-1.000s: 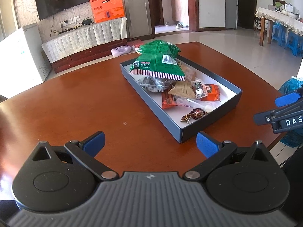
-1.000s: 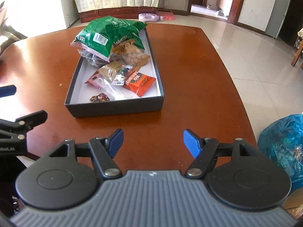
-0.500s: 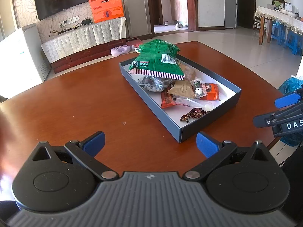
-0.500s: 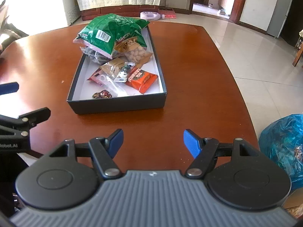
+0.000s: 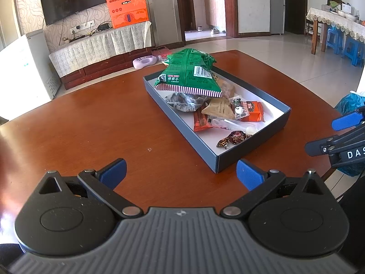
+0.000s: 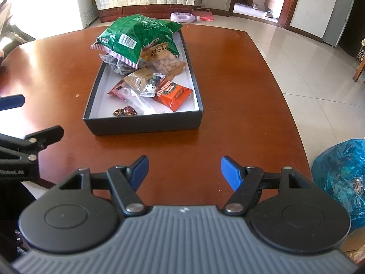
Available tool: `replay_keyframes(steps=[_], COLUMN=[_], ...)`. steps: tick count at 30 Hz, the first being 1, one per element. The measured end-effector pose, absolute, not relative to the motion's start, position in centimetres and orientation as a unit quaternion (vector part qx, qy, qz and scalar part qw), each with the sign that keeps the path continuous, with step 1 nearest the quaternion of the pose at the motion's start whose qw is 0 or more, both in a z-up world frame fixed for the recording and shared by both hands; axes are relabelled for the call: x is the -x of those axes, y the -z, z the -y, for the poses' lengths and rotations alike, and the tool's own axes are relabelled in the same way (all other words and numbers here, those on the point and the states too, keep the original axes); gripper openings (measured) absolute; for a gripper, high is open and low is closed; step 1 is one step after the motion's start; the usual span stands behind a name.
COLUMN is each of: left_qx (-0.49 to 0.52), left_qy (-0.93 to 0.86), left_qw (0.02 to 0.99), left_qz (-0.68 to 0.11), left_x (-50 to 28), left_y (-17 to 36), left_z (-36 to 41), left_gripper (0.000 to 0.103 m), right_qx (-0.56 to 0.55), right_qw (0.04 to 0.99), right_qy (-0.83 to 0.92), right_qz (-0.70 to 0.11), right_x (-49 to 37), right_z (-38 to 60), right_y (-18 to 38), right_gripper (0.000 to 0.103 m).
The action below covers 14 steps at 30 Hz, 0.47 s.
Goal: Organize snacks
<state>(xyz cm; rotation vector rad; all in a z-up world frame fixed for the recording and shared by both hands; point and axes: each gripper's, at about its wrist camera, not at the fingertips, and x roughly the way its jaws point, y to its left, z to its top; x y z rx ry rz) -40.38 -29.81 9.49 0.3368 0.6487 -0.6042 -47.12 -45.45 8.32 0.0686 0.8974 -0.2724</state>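
On the brown desk (image 6: 239, 86) sits a dark box (image 6: 146, 123) holding the snacks: a green bag (image 6: 139, 36) piled at its far end, an orange packet (image 6: 173, 93) and a wrapped candy (image 6: 125, 112) nearer. Left gripper (image 5: 181, 173) and right gripper (image 6: 184, 171) hover short of the box, jaws apart, nothing between them.

Daylight is flooding both views, blowing out the upper left of the right wrist frame and glaring white off the table (image 6: 228, 73) at its left edge. Fisheye distortion is bending the walls and doorways toward the frame edges. Focus is staying sharp at centre, with soft shadows lying under the box (image 6: 146, 123).
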Motion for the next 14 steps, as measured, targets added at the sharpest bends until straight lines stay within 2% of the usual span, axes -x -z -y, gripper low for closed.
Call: replay_keyframes(steps=[14], left_qx=[-0.139], left_qy=[0.269], left_qw=[0.898], left_qz=[-0.319], left_x=[39.1], left_y=[-9.6], left_z=[29.2], left_gripper=[0.103], right_qx=[-0.021], right_qw=[0.896], right_qy=[0.13], right_qz=[-0.425], right_x=[46.8], right_z=[45.1], right_y=[-9.7], right_gripper=[0.072])
